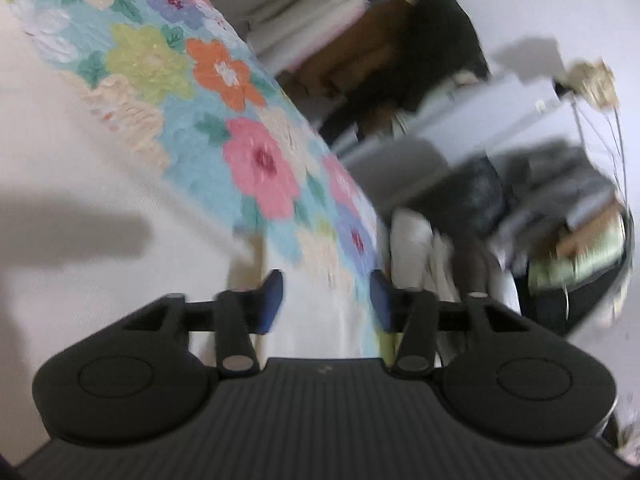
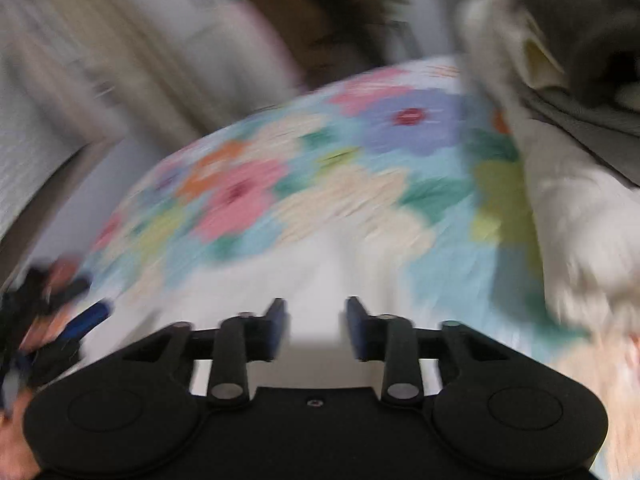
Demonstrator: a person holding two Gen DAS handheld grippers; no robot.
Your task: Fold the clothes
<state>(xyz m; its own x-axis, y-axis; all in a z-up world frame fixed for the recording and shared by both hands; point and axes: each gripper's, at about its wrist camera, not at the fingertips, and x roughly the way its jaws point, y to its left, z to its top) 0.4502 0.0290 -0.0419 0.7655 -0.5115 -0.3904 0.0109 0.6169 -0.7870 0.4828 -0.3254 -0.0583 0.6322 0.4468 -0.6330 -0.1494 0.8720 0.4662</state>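
Observation:
A cream-white garment (image 1: 100, 240) lies spread on a floral bedspread (image 1: 256, 160). My left gripper (image 1: 326, 300) hovers over the garment's edge, open, with nothing between its blue pads. In the blurred right wrist view the same white garment (image 2: 320, 272) lies on the bedspread (image 2: 320, 160) just ahead of my right gripper (image 2: 316, 328), which is also open and empty. At that view's left edge a blue finger (image 2: 86, 318) of the left gripper shows, with a hand behind it.
A pile of cream clothes (image 2: 568, 208) and dark grey clothes (image 2: 580, 120) sits on the bed's right side; the same pile (image 1: 420, 240) lies past the bed edge in the left wrist view. Brown furniture (image 1: 360, 48) and pale curtains (image 2: 100, 60) stand beyond the bed.

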